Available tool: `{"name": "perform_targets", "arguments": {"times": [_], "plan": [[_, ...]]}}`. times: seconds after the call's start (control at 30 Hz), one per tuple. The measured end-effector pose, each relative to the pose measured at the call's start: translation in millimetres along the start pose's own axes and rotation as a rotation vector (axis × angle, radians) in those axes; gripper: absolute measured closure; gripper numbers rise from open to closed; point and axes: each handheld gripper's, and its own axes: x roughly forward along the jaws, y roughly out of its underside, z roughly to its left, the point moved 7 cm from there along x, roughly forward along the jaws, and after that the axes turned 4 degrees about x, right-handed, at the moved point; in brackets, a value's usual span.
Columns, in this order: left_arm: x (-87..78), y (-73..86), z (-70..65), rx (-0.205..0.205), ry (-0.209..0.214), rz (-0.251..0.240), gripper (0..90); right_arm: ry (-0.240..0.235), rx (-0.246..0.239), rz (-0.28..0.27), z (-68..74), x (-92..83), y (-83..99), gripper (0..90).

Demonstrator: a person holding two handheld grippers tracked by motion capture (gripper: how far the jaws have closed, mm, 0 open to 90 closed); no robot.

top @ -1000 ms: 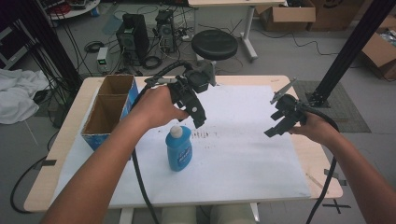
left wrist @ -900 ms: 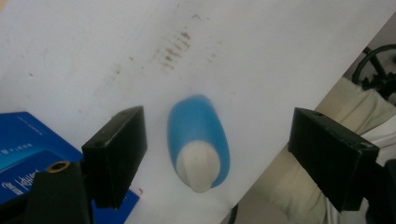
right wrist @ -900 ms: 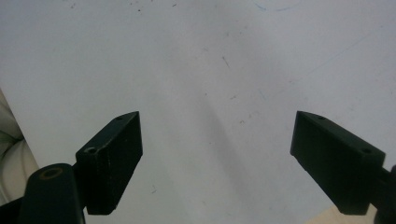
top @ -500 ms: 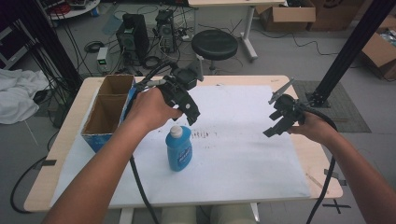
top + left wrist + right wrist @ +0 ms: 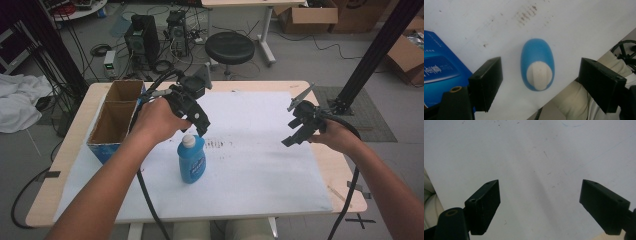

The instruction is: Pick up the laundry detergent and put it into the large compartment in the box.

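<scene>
A: Bottle (image 5: 192,159) first — one blue plastic bottle with a white cap (image 5: 539,75) is standing upright on the white sheet (image 5: 260,165) covering the tabletop (image 5: 75,150). You are holding your left gripper (image 5: 539,86) directly above the bottle, fingers (image 5: 487,82) spread wide, one on each side of the cap and touching nothing.

B: How is it likely to be handling?

A: Judging by its look, smooth plastic, so probably slippery, and the walls may be giving a little under pressure. If liquid is inside, it will be feeling bottom-heavy. The cap is narrow and rounded, a poor place to pinch. You are better off lowering past the cap and closing across the body's flatter sides, near the shoulder.

B: And my other hand?

A: Your right gripper (image 5: 300,126) is hovering well to the right of the bottle, above bare sheet, its fingers (image 5: 484,203) also spread apart and holding nothing.

B: What else am I counting?

A: One bottle, two grippers, and one open cardboard box (image 5: 116,120) to the left of the bottle, divided into two compartments; what they hold I cannot tell. Beyond the bottle, a patch of brownish smudges (image 5: 218,145) is marking the sheet.
</scene>
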Motion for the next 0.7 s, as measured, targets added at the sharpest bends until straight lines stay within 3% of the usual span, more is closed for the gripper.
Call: {"name": "perform_targets", "arguments": {"times": [0.07, 0.1, 0.23, 0.7], "plan": [[2.1, 1.4, 1.4, -0.02, 0.0, 0.0, 20.2, 0.001, 0.0, -0.003, -0.6, -0.4, 0.3, 16.9], [5.5, 3.4, 3.4, -0.05, -0.003, 0.003, 20.1, 0.001, 0.003, -0.002, -0.4, -0.3, 0.6, 16.9], [10.7, 5.9, 4.3, -0.076, 0.004, 0.015, 20.2, 0.002, -0.004, 0.006, -0.6, 1.3, 1.7, 16.9], [29.4, 8.8, 1.4, -0.084, 0.029, 0.043, 20.1, 0.0, -0.005, 0.011, 2.5, 2.4, 1.4, 16.8]]}}
